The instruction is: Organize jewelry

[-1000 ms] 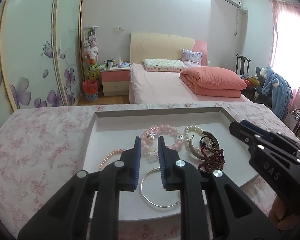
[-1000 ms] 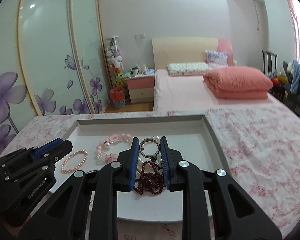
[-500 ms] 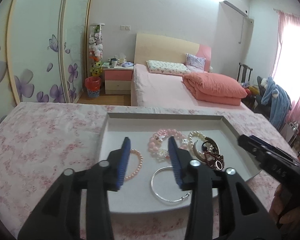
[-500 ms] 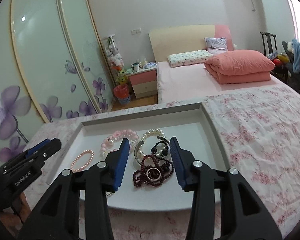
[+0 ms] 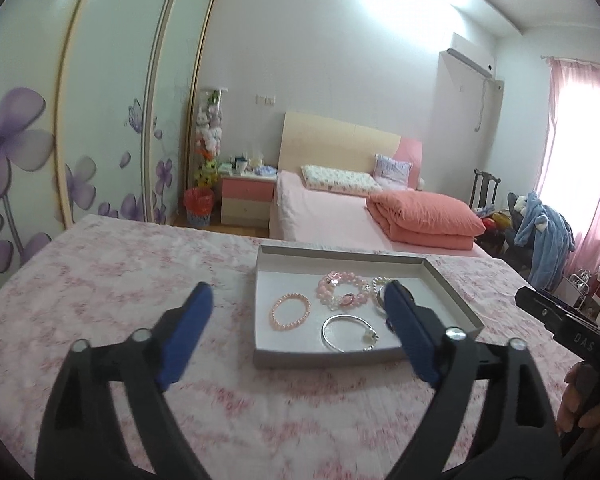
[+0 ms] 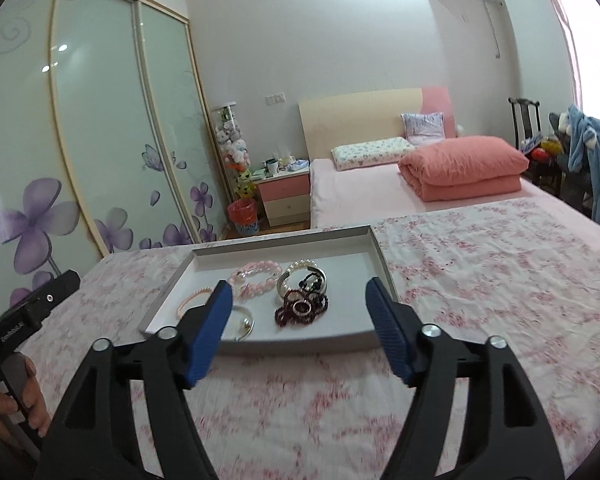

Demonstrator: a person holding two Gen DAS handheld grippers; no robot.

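A shallow white tray point(image 5: 340, 252) on the floral cloth holds a thin pink bead bracelet point(image 5: 290, 312), a chunky pink bracelet point(image 5: 340, 290), a silver bangle point(image 5: 348, 332) and a pearl bracelet point(image 5: 378, 282). In the right wrist view the tray point(image 6: 284, 242) also shows dark red beads point(image 6: 302, 320) with a ring point(image 6: 301, 307) lying on them. My left gripper point(image 5: 296, 292) hangs short of the tray's near edge, its jaws opening with nothing between them. My right gripper point(image 6: 299, 288) is likewise back from the tray, its jaws opening and empty.
The table's pink floral cloth point(image 6: 480, 280) spreads around the tray. Beyond the table's far edge are a bed point(image 5: 340, 220), a glass wardrobe point(image 6: 80, 140) at left and a chair with a blue garment point(image 5: 544, 236) at right. A hand point(image 6: 24, 392) grips the left tool.
Both grippers have drawn back and up from the tray, and their jaws have spread from nearly shut to wide. The ring that was between the right jaws now lies on the dark red beads.
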